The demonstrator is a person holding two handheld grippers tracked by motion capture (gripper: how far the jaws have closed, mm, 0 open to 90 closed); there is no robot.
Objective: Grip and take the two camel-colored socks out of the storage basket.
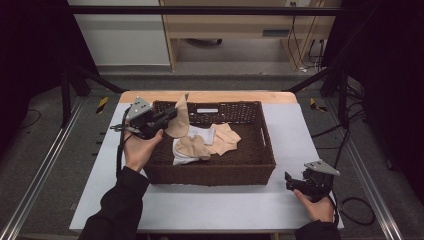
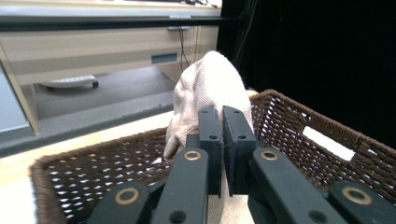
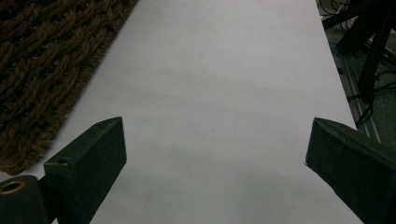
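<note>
Landmark: tabletop (image 1: 210,205), pale grey, with a wood strip along its far edge. Beyond that edge: grey floor (image 1: 225,80), then a light wooden cabinet (image 1: 240,25) against the back. Right of the tabletop: black cables (image 1: 357,210) on the floor. Left of the tabletop: metal rail (image 1: 45,165).
</note>
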